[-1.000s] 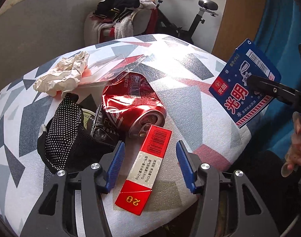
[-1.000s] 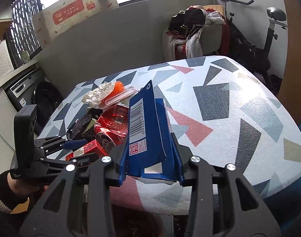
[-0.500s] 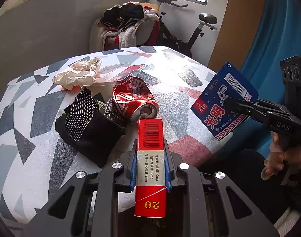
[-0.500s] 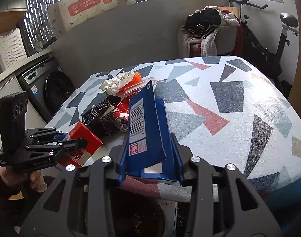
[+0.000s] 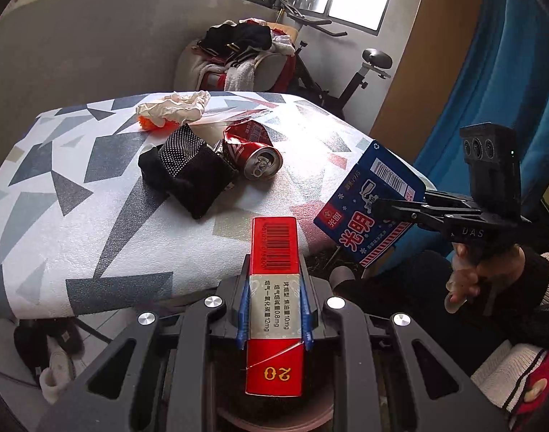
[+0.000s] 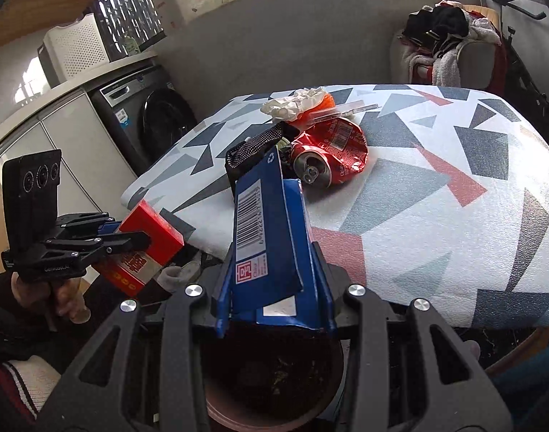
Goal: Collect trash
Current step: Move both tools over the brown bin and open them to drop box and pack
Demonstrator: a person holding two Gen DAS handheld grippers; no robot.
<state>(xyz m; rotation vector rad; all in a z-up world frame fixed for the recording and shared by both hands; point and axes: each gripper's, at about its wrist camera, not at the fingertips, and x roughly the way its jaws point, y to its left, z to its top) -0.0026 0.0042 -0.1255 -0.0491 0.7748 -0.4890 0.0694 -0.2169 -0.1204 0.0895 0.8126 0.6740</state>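
Observation:
My left gripper (image 5: 274, 309) is shut on a red cigarette box (image 5: 274, 288) and holds it off the table's near edge, above a round brown bin (image 5: 274, 417). It also shows in the right wrist view (image 6: 130, 241) with the red box (image 6: 148, 237). My right gripper (image 6: 274, 288) is shut on a flattened blue carton (image 6: 263, 230), held above the same bin (image 6: 274, 378); the carton shows in the left wrist view (image 5: 371, 208). A crushed red can (image 5: 254, 151), a black dotted cloth (image 5: 184, 169) and crumpled white paper (image 5: 173, 109) lie on the patterned table (image 5: 76, 194).
A clear plastic wrapper (image 6: 343, 109) lies behind the can. A chair piled with clothes (image 5: 245, 57) and an exercise bike (image 5: 346, 72) stand beyond the table. A washing machine (image 6: 148, 122) is at the left. Shoes (image 5: 54, 356) lie on the floor.
My left gripper closed on the red cigarette box, lifted it off the table and drew back past the near edge. My right gripper kept the blue carton and pulled back over the bin.

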